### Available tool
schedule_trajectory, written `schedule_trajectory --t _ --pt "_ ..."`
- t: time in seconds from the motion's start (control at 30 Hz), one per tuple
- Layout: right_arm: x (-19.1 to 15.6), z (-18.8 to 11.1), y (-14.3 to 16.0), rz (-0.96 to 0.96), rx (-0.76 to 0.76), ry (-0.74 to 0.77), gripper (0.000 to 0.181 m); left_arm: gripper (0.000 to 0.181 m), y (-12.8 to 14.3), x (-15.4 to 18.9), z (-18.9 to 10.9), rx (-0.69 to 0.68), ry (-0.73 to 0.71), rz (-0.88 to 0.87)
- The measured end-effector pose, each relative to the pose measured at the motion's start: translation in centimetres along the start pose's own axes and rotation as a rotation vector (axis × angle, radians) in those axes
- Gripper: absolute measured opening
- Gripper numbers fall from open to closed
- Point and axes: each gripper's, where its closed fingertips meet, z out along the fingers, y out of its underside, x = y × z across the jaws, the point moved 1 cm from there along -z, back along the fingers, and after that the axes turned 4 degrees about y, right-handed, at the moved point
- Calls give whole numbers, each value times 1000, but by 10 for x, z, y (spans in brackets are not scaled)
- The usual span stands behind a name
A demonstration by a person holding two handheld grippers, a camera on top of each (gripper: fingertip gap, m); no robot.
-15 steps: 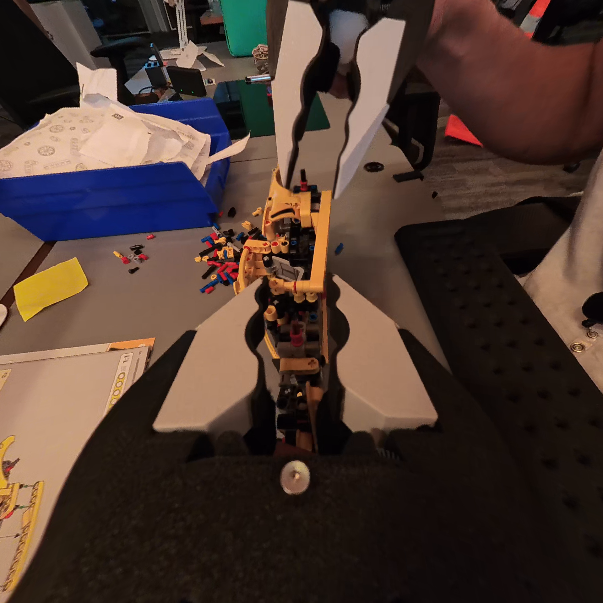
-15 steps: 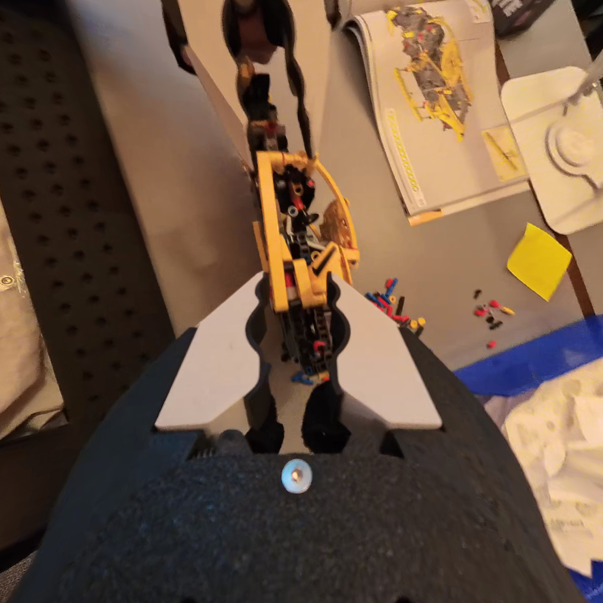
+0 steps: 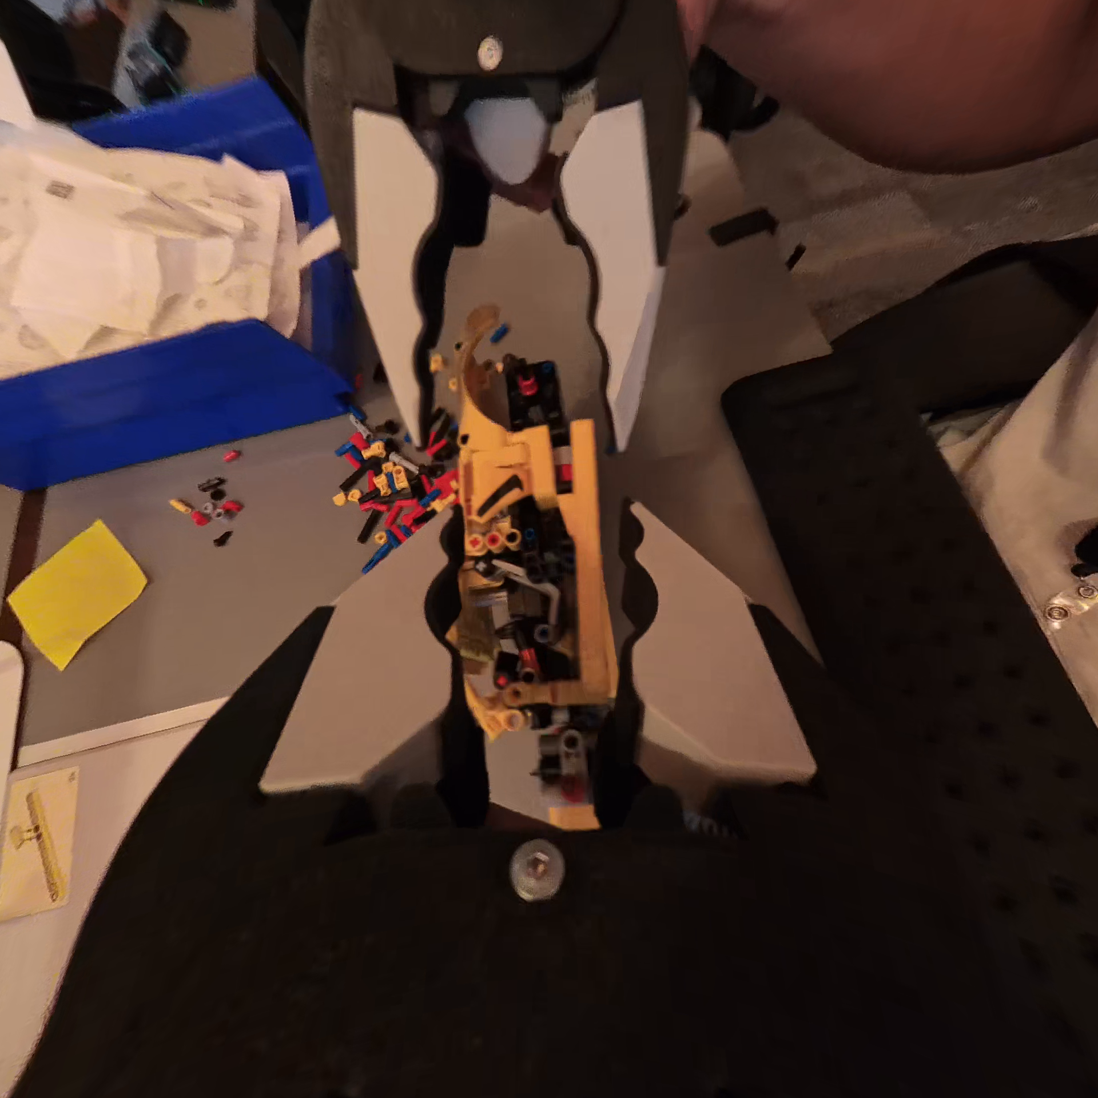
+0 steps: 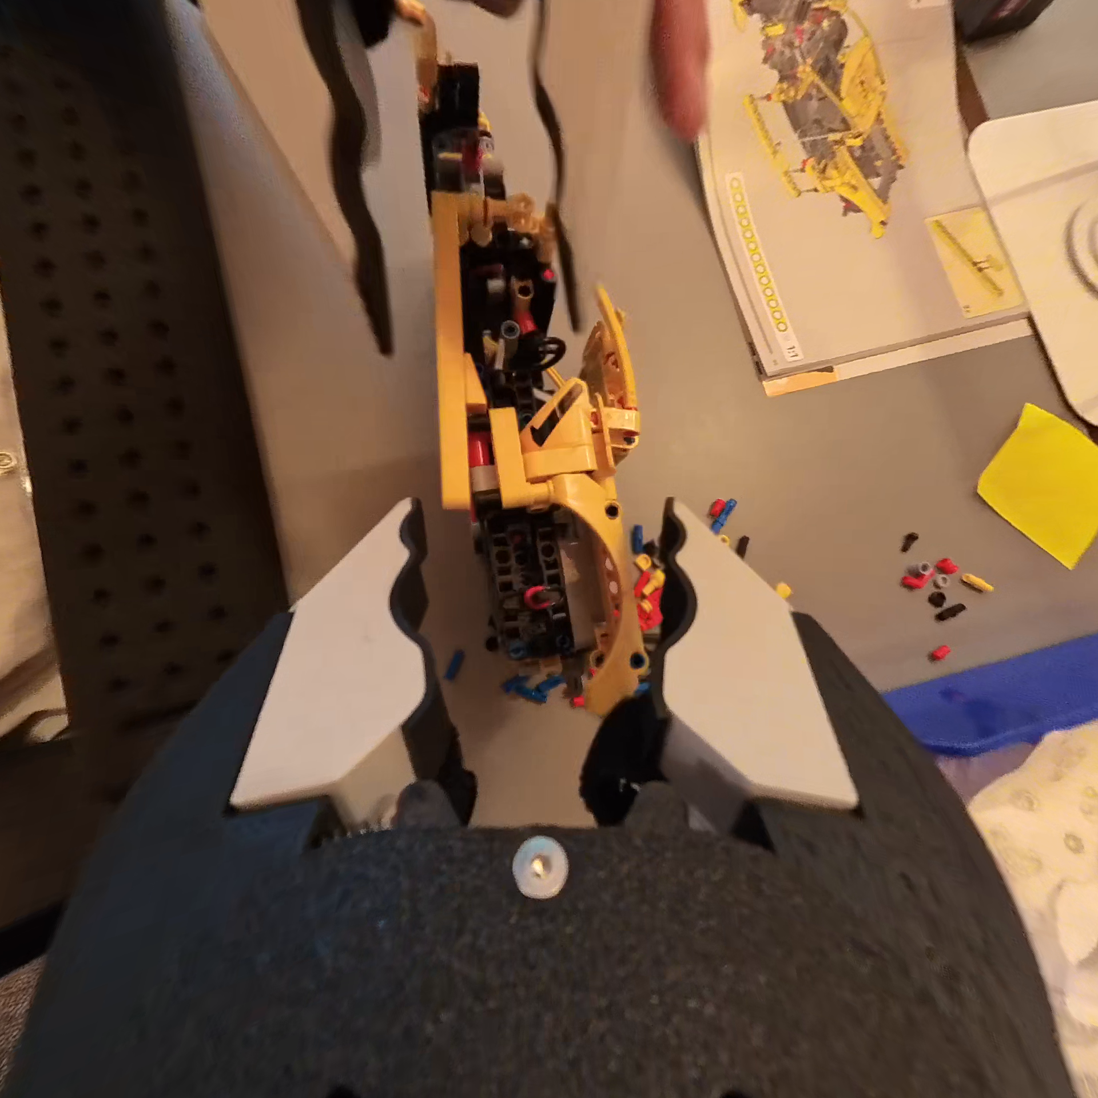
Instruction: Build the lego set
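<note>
The yellow and black lego model [image 3: 535, 535] stands on edge, long and narrow, over the grey table [image 3: 178, 624]. My left gripper [image 3: 540, 511] is around its near end with the jaws slightly apart. The right wrist view shows table between one left pad [image 4: 362, 237] and the model [image 4: 511, 416]. My right gripper [image 4: 540, 505] is open wide around the other end, one finger [image 4: 683, 594] close to the yellow arch. In the left wrist view the right gripper [image 3: 520, 445] comes down from the top, open. Both views are blurred.
Loose red, blue, black and yellow pins [image 3: 392, 493] lie beside the model. A blue bin [image 3: 148, 392] of crumpled paper is behind them. A yellow note [image 3: 77, 588] and the instruction booklet [image 4: 832, 178] lie on the table. A black perforated mat [image 3: 891, 535] lies on the other side. Tip to tip, the grippers are about 5 cm apart. The yellow note [image 3: 77, 588] is about 30 cm from my right fingertips. It turns up in the right wrist view [image 4: 1054, 484] as well.
Both grippers have opened: the right one has let go of the model's end and spread wide, the left one has widened a little. Both cameras now look down more steeply.
</note>
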Motion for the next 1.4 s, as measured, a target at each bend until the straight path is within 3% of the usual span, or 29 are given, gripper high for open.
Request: schedule_trajectory --t 0.27,0.5,0.8,0.93,1.03,1.17,1.27,1.4 --pt "-3 3 -4 24 92 -42 57 60 15 -10 30 -167 104 -86" --pt "-1 3 -4 16 139 -33 52 57 13 -13 36 -131 90 -179" --pt "-2 2 -5 -27 162 -23 48 53 12 -12 37 -108 80 -170" --pt "0 1 -6 43 170 -48 51 54 11 -13 37 -76 81 -197" --pt "-2 -6 -7 80 178 25 54 55 11 -10 37 -80 68 -164" --pt "-21 -32 -18 175 349 48 42 56 11 -8 38 -81 59 -157" --pt "-25 -22 -9 14 261 208 40 56 11 -9 38 -78 70 -168" --pt "-24 -20 -19 -200 233 367 30 56 11 -10 37 -73 81 -181"
